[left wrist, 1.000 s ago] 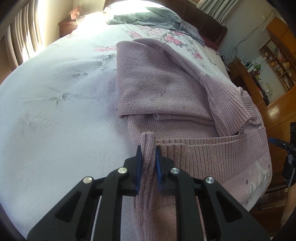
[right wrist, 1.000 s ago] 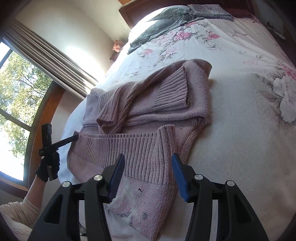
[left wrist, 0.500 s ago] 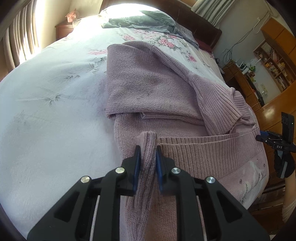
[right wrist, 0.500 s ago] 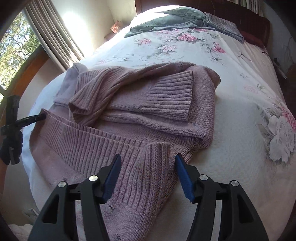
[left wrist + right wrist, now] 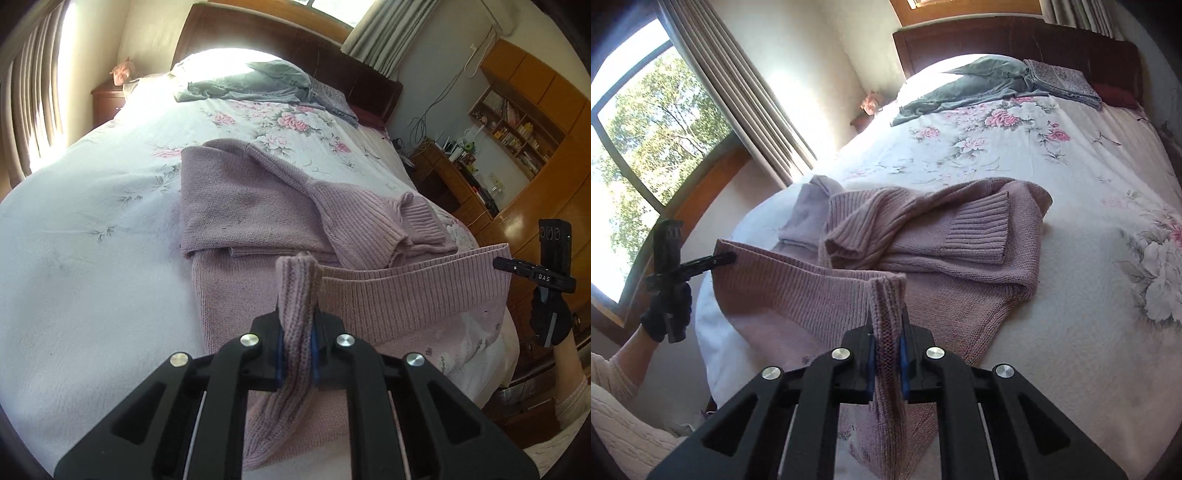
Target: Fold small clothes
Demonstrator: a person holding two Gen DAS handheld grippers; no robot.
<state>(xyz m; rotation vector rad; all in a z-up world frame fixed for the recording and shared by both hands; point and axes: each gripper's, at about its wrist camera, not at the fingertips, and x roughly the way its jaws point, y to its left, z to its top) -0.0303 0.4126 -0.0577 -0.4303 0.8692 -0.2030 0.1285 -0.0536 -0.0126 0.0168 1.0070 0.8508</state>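
Mauve ribbed knit fills both sets of jaws. The left gripper (image 5: 297,349) is clamped on one corner of the sweater's hem (image 5: 406,291), and the right gripper (image 5: 886,350) is clamped on the opposite corner, each pinching a doubled tuck of the band between its blue pads (image 5: 903,347). Between the two grips the hem runs as a raised, fairly taut strip along the near edge of the bed (image 5: 92,229), lifted off the quilt while the rest of the sweater (image 5: 960,236) lies flat beyond it.

Outward from the jaws, the body of the garment stretches away toward the headboard (image 5: 1015,40), with the sleeves (image 5: 979,225) already laid across the chest and the shoulders at the far end. So the sweater's long axis points straight ahead of both grippers, and the hem lies crosswise to it. Neither hand is clearly the nearer; each holds its own end, and in each view the other gripper shows at the far end of the band.

The likely next move is to carry the hem forward over the folded sleeves toward the shoulders, both corners travelling level so the fold lands square.

A grey garment (image 5: 243,83) lies bunched near the pillows, well apart.
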